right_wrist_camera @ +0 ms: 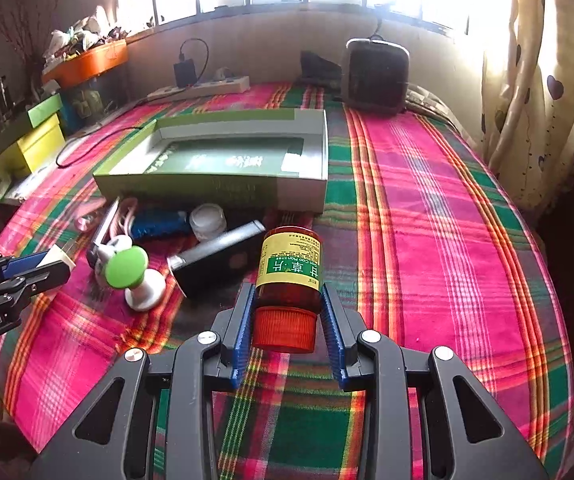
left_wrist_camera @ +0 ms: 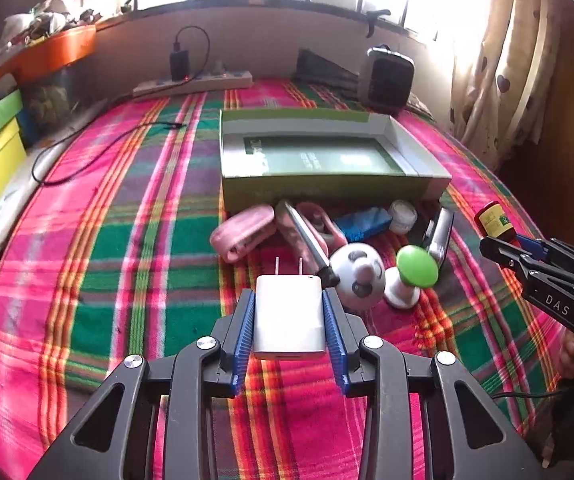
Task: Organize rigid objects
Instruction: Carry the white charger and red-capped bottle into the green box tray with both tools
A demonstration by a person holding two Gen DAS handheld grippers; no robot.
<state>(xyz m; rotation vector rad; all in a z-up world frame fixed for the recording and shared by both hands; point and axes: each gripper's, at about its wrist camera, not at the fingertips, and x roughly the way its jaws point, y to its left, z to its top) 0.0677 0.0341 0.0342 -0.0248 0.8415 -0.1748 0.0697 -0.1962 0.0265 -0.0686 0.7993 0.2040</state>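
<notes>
Grips look settled on both sides: our left gripper (left_wrist_camera: 289,316) is clenched on a white rectangular plastic wall charger (left_wrist_camera: 289,320), its blue ribbed pads tight on the two flanks and the metal prongs pointing to 12 o'clock, while our right gripper (right_wrist_camera: 288,320) is clenched on a small amber plastic medicine bottle with a yellow-green label and an orange ribbed cap (right_wrist_camera: 289,280), cap toward us, pads on the lower body by the cap. Both things seem lifted clear of the pink and green plaid blanket (left_wrist_camera: 127,240), though we cannot be sure of the gap

Straight ahead at 12 o'clock in the left wrist view lies the open shallow green cardboard box (left_wrist_camera: 327,188), which we judge to be the place for them. Between us and it sits the loose pile: a white panda-faced ball (left_wrist_camera: 361,276), a green-topped white knob-shaped thing (left_wrist_camera: 411,276), a pink stapler-like thing (left_wrist_camera: 243,232), a blue packet (left_wrist_camera: 363,222) and a small white jar (left_wrist_camera: 402,216)

Risks, as we judge them: the bottle is round and smooth, so it may pivot or slide out between the pads if we tilt it; carrying low over the pile may knock the ball or knob rolling; both grippers heading for one box may collide; the near box wall may catch the prongs
</notes>
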